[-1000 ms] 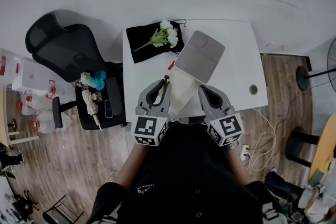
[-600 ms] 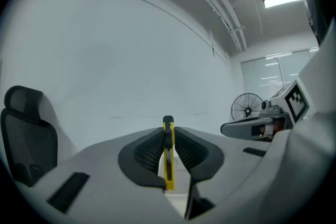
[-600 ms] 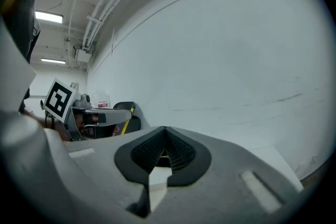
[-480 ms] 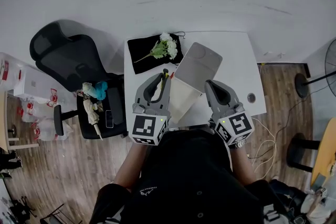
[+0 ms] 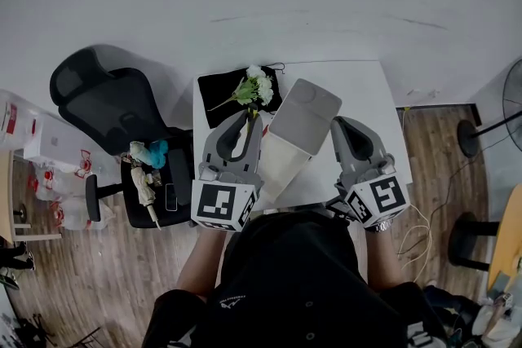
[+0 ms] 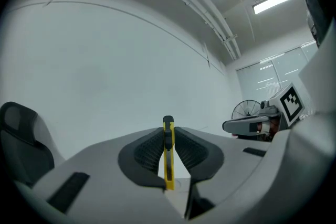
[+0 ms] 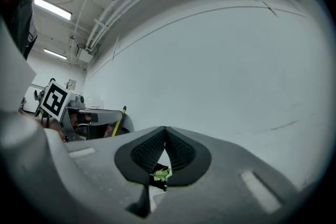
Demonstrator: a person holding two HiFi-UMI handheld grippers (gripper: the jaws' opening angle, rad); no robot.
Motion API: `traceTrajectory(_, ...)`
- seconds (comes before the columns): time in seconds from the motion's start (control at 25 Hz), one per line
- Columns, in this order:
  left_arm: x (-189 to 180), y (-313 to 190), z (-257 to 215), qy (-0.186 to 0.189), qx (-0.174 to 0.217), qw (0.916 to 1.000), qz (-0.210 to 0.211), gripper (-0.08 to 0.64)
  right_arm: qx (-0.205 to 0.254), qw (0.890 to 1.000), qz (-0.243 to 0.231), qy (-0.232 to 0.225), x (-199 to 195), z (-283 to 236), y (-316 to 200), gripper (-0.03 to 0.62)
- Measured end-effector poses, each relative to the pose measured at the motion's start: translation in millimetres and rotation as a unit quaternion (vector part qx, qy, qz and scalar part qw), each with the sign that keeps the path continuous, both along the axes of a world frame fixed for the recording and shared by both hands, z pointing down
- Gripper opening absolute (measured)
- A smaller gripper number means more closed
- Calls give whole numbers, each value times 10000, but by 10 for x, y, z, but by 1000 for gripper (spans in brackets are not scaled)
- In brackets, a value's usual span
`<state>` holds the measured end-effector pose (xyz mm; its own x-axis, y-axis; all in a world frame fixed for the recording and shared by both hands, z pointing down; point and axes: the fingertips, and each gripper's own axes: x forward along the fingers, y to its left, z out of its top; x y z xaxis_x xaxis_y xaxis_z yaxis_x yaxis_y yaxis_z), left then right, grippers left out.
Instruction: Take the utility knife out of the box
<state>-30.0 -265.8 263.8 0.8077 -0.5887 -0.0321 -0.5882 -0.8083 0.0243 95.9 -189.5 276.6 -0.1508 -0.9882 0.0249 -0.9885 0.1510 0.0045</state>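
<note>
A yellow utility knife [image 6: 168, 155] stands upright between the pads of my left gripper [image 6: 168, 136], which is shut on it and raised toward the white wall. In the head view the left gripper [image 5: 247, 120] hangs over the table's left part, beside the open white box [image 5: 282, 158] with its grey lid [image 5: 305, 112] leaning back. My right gripper [image 5: 344, 126] hovers to the right of the box. In the right gripper view its jaws [image 7: 165, 135] meet with nothing held; the left gripper [image 7: 86, 115] and knife [image 7: 118, 122] show at the left.
A black cloth [image 5: 218, 86] with white flowers [image 5: 255, 86] lies at the table's [image 5: 377, 98] far left. A black office chair [image 5: 102, 103] and a seat with loose items [image 5: 149, 163] stand to the left. Cables run over the wooden floor at the right.
Both grippers have risen and moved further from me; the left one carries the knife up, away from the box. The right gripper has drifted to the right.
</note>
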Motion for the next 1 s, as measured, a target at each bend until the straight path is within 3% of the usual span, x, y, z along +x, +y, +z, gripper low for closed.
traceTrajectory(0.4, 67, 17, -324, 63, 304, 9995, 111, 63, 376, 9989, 56, 291, 66, -366, 51, 5)
traceTrajectory(1.0, 63, 72, -85, -52, 150, 9998, 143, 63, 311, 9992, 134, 200, 59, -326, 51, 5)
